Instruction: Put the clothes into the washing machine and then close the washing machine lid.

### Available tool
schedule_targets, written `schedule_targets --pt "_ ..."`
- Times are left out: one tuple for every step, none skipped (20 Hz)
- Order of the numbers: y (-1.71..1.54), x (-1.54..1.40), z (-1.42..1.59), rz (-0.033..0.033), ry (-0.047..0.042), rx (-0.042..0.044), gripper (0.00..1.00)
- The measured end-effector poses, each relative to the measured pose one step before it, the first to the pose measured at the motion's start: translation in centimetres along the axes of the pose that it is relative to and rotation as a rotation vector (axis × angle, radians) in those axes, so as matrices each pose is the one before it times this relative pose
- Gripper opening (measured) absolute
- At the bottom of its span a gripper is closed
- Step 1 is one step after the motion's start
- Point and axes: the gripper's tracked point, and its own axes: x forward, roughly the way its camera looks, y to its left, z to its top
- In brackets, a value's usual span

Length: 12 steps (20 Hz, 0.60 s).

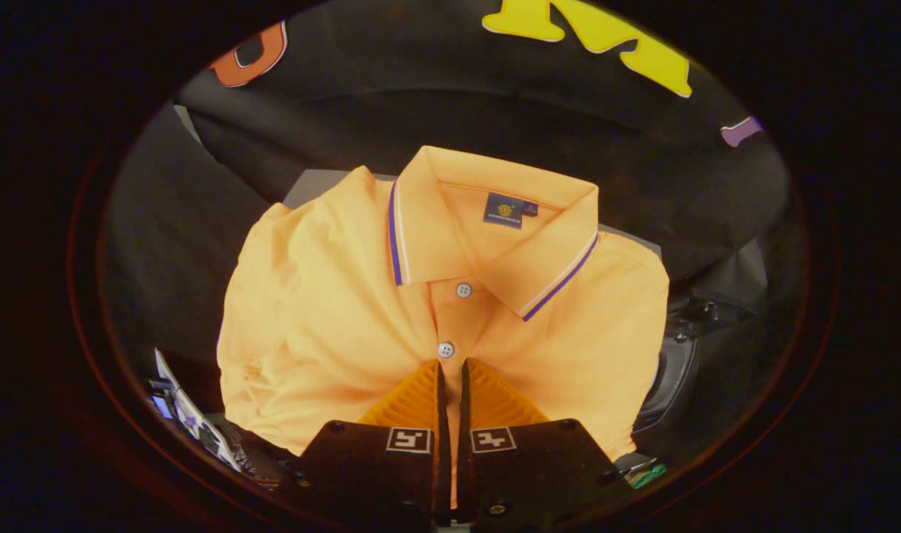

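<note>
**Shirt pinched at the placket, drum yet to be reached**

Plainly, the gripper (450,370) has its two orange ribbed fingers (413,403) drawn almost together, with only a thin strip of cloth showing between them. That strip belongs to the orange polo shirt (332,311), so the claw appears to be nipped onto the button placket just below the lower button (446,349). The shirt spreads out beyond the fingers, collar (494,237) farthest away, with its striped edge and a small dark label (503,210) inside the neck. Whether the garment hangs free or lies on a pale surface (309,186), a corner of which shows behind its left shoulder, cannot be told for certain.

A dark rounded piece of equipment (676,370) sits to the right, past the shirt's sleeve; it may be part of the washing machine, though too little shows to say.

The step in hand is judged to be carrying the shirt toward the machine. The grip is on a narrow fold, so the person would do well to keep the fingers firmly closed and move smoothly, since a jerk could pull the placket out. Most of the cloth lies outside the pinch, so it should be lifted high enough that the sleeves and hem clear the opening's rim before release. The lid comes afterwards.
</note>
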Motion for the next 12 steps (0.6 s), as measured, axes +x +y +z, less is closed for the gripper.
schedule_targets --pt "-0.053 -0.021 0.012 0.01194 -0.00515 -0.00351 0.07" --pt "-0.044 -0.172 -0.024 0.01306 -0.00087 0.00201 0.06" --pt "-0.111 -0.229 0.269 0.01282 -0.00532 0.00257 0.07" --pt "-0.321 -0.392 -0.044 -0.00332 -0.01211 -0.00109 0.06" --pt "-0.368 -0.546 0.209 -0.01289 -0.0206 -0.01144 0.06" --pt "-0.119 -0.683 0.152 -0.00818 -0.02224 -0.01036 0.06" --pt "0.107 -0.567 0.203 0.00181 -0.01355 -0.00241 0.06" --pt "0.097 -0.629 0.097 0.01346 -0.00502 0.00473 0.06" --pt "-0.098 -0.45 0.224 0.01602 -0.00116 0.01323 0.06" --pt "-0.422 -0.383 0.061 0.01299 0.00118 0.01369 0.06" --pt "-0.385 -0.437 0.274 0.01086 -0.00555 0.01124 0.06" --pt "-0.414 -0.369 -0.081 0.00779 -0.00583 0.01401 0.06"
